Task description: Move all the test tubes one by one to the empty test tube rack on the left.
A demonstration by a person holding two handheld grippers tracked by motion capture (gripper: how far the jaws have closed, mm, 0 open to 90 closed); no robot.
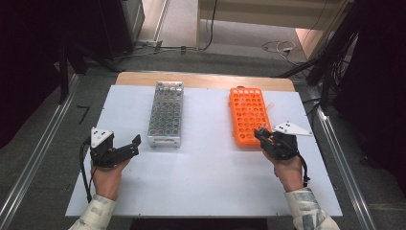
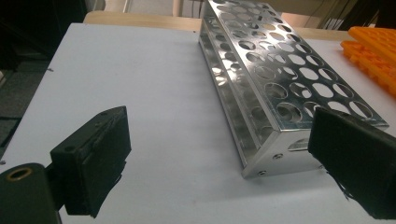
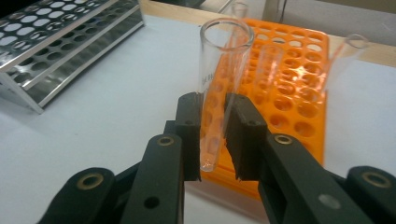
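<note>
An orange tube rack lies right of centre on the white table; a silver metal rack lies left of centre. My right gripper hovers at the orange rack's near right corner, shut on a clear glass test tube held upright between its pads above the rack's near edge. More glass tubes stand in the orange rack behind it. My left gripper rests open near the metal rack's near left corner, nothing between its pads.
The white table top has bare space between the racks and along the front. A wooden edge runs along the far side. Metal rails flank the table, and cables lie on the floor beyond.
</note>
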